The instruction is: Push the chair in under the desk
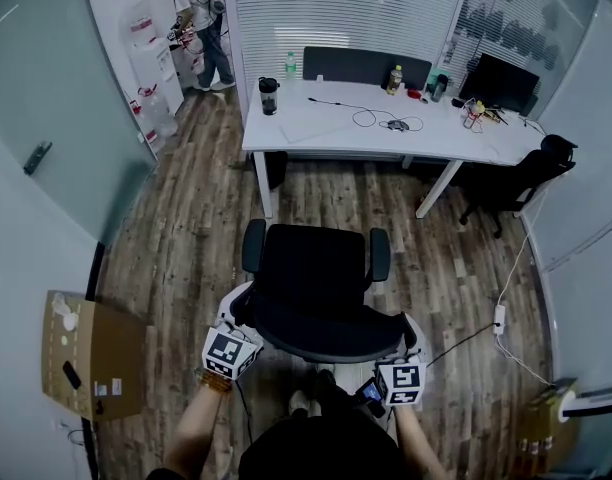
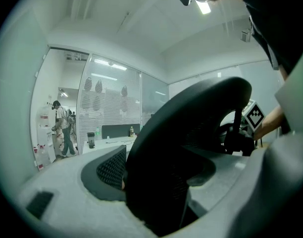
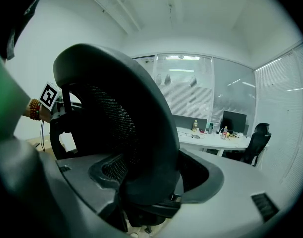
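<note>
A black mesh office chair (image 1: 316,273) stands on the wood floor, its seat facing the white desk (image 1: 326,128) with a gap between them. My left gripper (image 1: 242,313) holds the left edge of the backrest (image 2: 191,128), whose rim fills the space between the jaws. My right gripper (image 1: 410,336) is clamped on the backrest's right edge (image 3: 126,118) in the same way. In the left gripper view my left gripper (image 2: 156,182) points toward the desk (image 2: 109,140). The right gripper (image 3: 151,182) does too, and the desk (image 3: 211,140) lies beyond it.
An open cardboard box (image 1: 91,353) sits on the floor at the left. A second black chair (image 1: 521,178) stands at the desk's right end. A white cable with a power strip (image 1: 499,318) lies at the right. A person (image 1: 196,23) stands far back left. A monitor (image 1: 501,78), bottles and cables are on the desk.
</note>
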A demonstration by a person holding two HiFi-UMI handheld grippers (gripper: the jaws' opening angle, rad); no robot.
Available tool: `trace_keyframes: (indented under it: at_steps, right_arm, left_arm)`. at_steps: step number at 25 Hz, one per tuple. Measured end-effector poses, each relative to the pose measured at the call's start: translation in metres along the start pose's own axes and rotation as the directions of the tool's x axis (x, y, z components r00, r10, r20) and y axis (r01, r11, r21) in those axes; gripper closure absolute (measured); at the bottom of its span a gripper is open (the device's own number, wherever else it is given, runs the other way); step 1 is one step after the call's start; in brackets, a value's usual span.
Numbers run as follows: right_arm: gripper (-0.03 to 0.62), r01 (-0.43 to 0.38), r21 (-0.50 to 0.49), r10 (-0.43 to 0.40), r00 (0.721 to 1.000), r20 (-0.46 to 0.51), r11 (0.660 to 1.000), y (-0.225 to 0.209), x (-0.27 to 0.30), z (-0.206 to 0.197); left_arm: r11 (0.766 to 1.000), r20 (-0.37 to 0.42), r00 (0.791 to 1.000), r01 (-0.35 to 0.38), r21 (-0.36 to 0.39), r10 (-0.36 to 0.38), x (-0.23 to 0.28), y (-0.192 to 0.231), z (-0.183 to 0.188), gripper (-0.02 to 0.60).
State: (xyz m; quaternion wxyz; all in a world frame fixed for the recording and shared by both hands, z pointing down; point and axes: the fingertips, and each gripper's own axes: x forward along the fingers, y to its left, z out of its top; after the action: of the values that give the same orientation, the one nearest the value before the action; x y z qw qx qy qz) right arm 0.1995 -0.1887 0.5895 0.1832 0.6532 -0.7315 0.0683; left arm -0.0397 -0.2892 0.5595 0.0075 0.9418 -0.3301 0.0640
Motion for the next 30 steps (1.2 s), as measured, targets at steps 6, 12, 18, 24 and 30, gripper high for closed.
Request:
trace_keyframes:
  at_steps: [6,12,18,24,30]
  right_arm:
    - [0.296,0.018,0.013,-0.018,1.000,0.012,1.000,-0.005,0.009,-0.001]
    - [0.296,0.033,0.023,-0.034,0.999,0.033,0.999,-0.016,0.019,0.007]
    - [0.298,0.003,0.006,-0.003,1.000,0.006,1.000,-0.035,0.031,0.007]
    - [0.295,0.010,0.016,-0.010,1.000,0.023,1.000,-0.060,0.042,0.013]
    - [0.298,0.004,0.020,-0.004,1.000,0.019,1.000,-0.081,0.050,0.015]
  left_arm:
    - [0.999,-0.010,1.000,0.030,-0.014,-0.030,0.015,0.009,0.003,0.278]
    - [0.999,-0.009,0.999,0.038,-0.023,-0.038,0.031,0.011,0.004,0.278]
    - [1.000,-0.004,1.000,0.015,-0.025,-0.015,0.047,0.011,0.004,0.278]
    - [1.000,0.000,1.000,0.016,-0.018,-0.016,0.073,0.008,0.008,0.278]
    - [1.000,0.001,1.000,0.005,-0.023,-0.005,0.092,0.005,0.011,0.276]
